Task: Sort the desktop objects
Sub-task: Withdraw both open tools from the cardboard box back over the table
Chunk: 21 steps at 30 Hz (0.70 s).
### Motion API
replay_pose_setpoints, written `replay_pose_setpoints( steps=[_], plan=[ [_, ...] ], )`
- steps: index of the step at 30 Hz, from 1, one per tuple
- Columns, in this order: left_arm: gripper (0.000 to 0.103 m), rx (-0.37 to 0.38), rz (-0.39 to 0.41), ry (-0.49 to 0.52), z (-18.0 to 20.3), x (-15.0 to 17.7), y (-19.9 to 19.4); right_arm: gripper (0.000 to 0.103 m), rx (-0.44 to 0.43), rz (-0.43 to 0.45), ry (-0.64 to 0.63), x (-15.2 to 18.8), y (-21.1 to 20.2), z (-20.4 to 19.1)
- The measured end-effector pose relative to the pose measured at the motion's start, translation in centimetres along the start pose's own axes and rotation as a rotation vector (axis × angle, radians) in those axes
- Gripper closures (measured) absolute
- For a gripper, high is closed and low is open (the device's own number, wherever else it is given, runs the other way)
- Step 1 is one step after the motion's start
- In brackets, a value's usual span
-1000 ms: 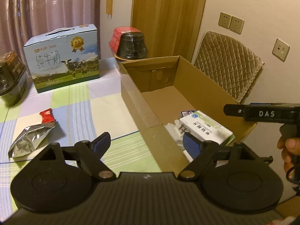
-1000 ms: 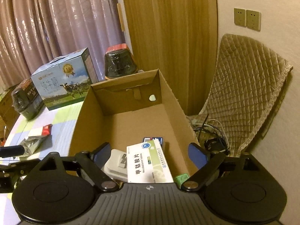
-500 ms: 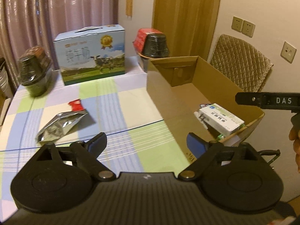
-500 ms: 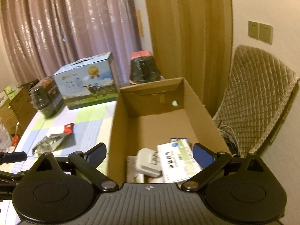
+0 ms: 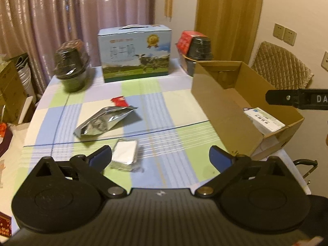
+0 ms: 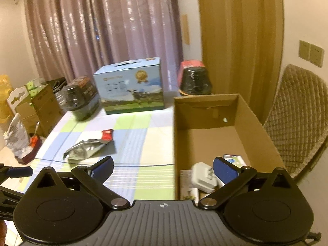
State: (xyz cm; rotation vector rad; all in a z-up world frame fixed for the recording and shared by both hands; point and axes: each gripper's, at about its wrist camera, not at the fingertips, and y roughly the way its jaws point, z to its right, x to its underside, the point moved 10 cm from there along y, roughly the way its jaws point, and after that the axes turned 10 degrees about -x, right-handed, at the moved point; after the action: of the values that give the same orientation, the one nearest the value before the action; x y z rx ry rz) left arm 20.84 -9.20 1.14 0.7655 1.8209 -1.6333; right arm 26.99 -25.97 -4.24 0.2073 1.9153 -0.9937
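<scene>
An open cardboard box (image 5: 217, 100) (image 6: 258, 131) stands at the table's right edge. Inside lie a white-green medicine box (image 5: 264, 119) and a white case (image 6: 204, 177). On the checked tablecloth lie a silver foil pouch (image 5: 102, 122) (image 6: 85, 150), a small red packet (image 5: 121, 101) (image 6: 107, 134) and a flat silver-white packet (image 5: 125, 154). My left gripper (image 5: 161, 157) is open and empty above the near table, the flat packet just ahead of its left finger. My right gripper (image 6: 163, 168) is open and empty over the box's near left wall.
A blue milk carton box (image 5: 134, 53) (image 6: 130, 87) stands at the table's back, flanked by two wrapped dark bowls (image 5: 71, 61) (image 5: 197, 50). A quilted chair (image 6: 297, 121) is right of the box. Cartons and bags (image 6: 30, 110) stand left of the table.
Both grippers have pulled back and swung left, away from the box. More of the table shows, and the flat silver-white packet has come into the left wrist view.
</scene>
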Motion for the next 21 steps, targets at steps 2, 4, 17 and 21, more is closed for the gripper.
replay_pose_setpoints(
  steps=[2, 4, 17, 21],
  plan=[
    [0.003, -0.009, -0.001, -0.01, -0.9, 0.3, -0.2, 0.002, -0.011, -0.005, -0.011, 0.1, 0.3, -0.9],
    [0.003, -0.021, -0.003, -0.021, -1.9, 0.6, -0.3, 0.002, -0.024, -0.01, -0.021, 0.2, 0.7, -1.9],
    [0.003, -0.073, -0.024, -0.043, -7.0, 2.6, 0.2, 0.002, -0.08, -0.046, -0.052, 1.7, 3.0, -5.9],
    [0.003, -0.089, -0.028, -0.044, -8.7, 3.2, 0.6, 0.002, -0.093, -0.059, -0.057, 2.3, 3.9, -6.8]
  ],
)
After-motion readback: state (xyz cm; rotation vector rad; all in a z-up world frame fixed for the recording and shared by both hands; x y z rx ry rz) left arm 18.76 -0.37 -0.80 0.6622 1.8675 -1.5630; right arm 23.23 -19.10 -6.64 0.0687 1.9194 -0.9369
